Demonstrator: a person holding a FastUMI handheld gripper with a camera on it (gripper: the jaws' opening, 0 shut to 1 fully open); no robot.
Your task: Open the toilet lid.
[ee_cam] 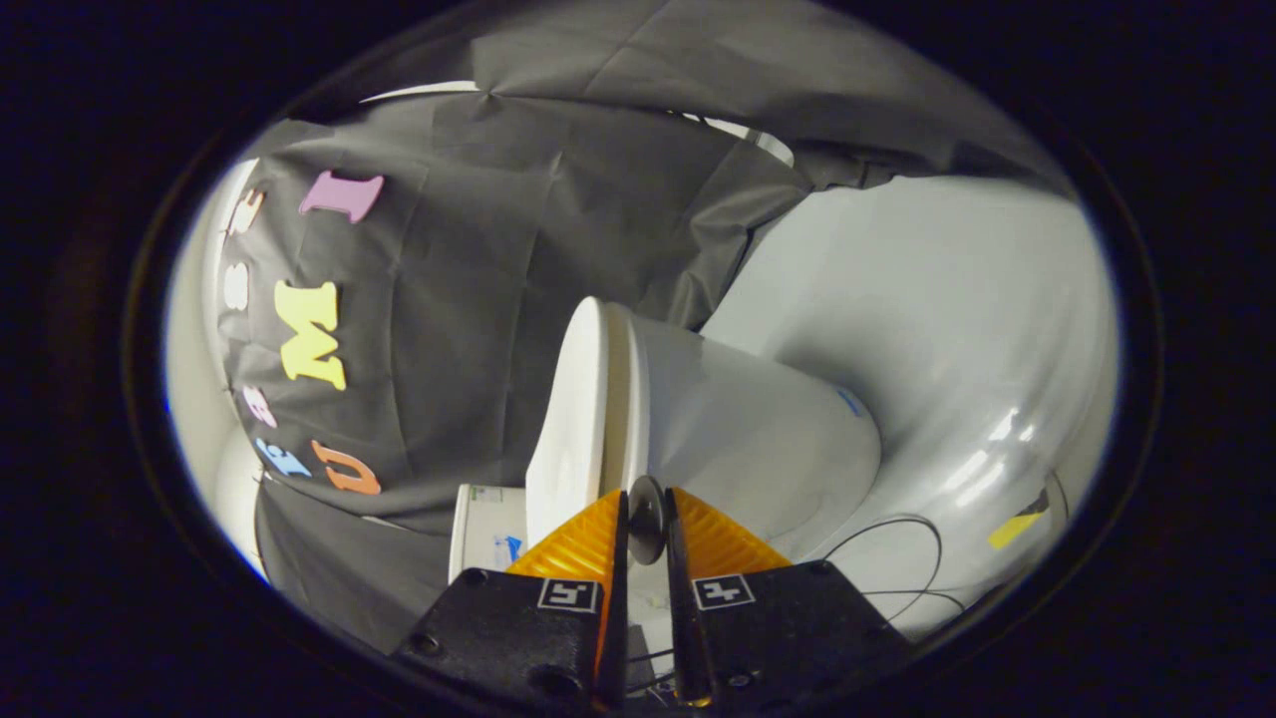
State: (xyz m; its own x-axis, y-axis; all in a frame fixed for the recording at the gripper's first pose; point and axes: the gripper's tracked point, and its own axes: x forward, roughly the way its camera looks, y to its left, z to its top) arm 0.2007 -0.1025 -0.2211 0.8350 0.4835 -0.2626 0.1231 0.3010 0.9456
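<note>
While my tool (646,519) sits with its fingers nearly together, clamped on a small round knob (647,514) at the toilet lid's (568,429) front edge, the lid stands part-raised off the toilet (758,439); I judge a steady, arcing lift about the hinge best.

— Where does your camera sit?
— On me, just behind my fingers (588,543), looking forward along them.
— How near?
— Close against the toilet (758,439); its lid (570,419) is just ahead, the view rolled sideways, booth wall (498,299) beyond.
</note>
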